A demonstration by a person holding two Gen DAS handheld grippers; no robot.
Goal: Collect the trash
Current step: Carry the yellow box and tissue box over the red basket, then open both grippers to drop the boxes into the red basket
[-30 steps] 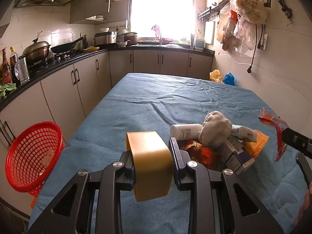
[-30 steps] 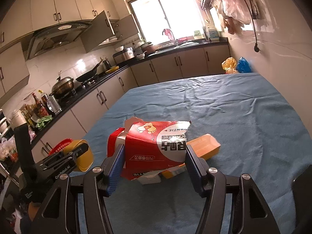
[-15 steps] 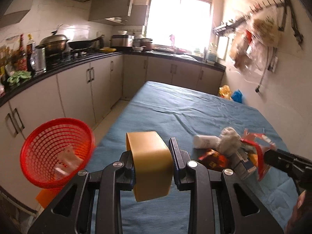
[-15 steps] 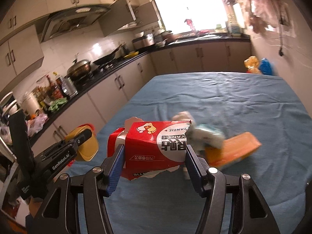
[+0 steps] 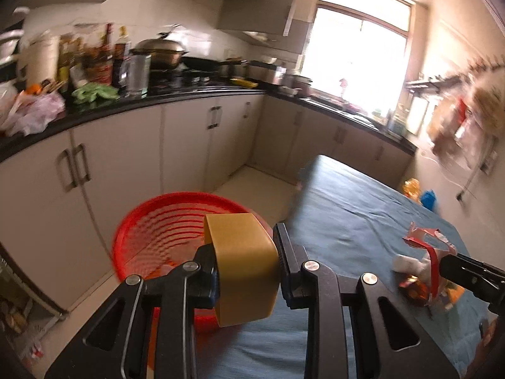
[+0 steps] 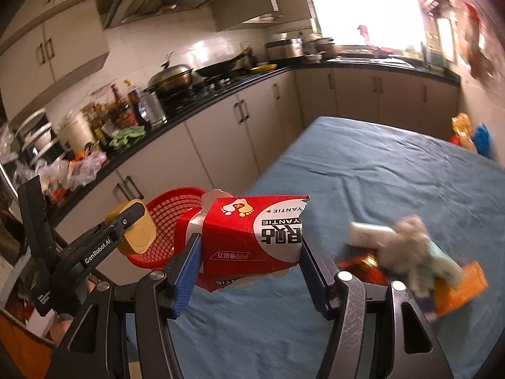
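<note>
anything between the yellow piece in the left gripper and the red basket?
No. In the right wrist view the yellow piece in the left gripper hangs against the red basket rim, nothing between.

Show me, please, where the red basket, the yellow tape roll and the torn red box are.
red basket (image 5: 164,230): left wrist view, on its ribbed inner wall.
yellow tape roll (image 5: 244,265): left wrist view, on its outer band.
torn red box (image 6: 252,230): right wrist view, on its printed face.

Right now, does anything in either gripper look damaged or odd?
Yes. The red box clamped in the right gripper is torn: ragged white edges at its open end and underside, and its print reads upside down. The yellow tape roll in the left gripper looks intact.
</note>
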